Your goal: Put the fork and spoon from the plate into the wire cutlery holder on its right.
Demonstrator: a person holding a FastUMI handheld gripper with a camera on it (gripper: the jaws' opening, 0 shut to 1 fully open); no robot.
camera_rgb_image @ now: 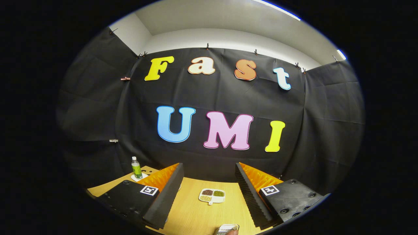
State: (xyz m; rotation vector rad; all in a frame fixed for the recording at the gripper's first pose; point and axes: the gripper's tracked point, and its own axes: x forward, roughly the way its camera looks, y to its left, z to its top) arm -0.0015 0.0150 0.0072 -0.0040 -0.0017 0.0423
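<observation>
**Black ribbed fingers spread wide above a pale wood table**

Black, saw-toothed rubber lines the inner faces of the gripper (pixel 209 195), and its two fingers (pixel 163 202) stand far apart, released, with nothing held between them. Each finger is a wedge: matte black on the outer shell, bright orange ridged plastic along the top edge, and a small square black-and-white marker fixed near the base. The right finger's housing shows round recessed screw holes.

Between the fingers and a little beyond them, the table (pixel 192 215) runs out as smooth light wood with a fine grain. On it lies a small white divided dish (pixel 212 195), rounded at the corners, with four compartments: dark brown grains, green grains and two paler beige fillings. A short tab juts from its near edge.

Nearer still, low between the fingers, a bit of shiny metal mesh or wire (pixel 227 229) shows, cut off by the view's limit; it may be part of the wire cutlery holder, but I cannot tell for sure. A rounded brownish shape touches it at its right side, too cropped to identify.

Beyond the left finger, a slim clear bottle (pixel 136 167) with a green label and white cap stands upright on a white coaster (pixel 139 177), near the table's far corner.
</observation>
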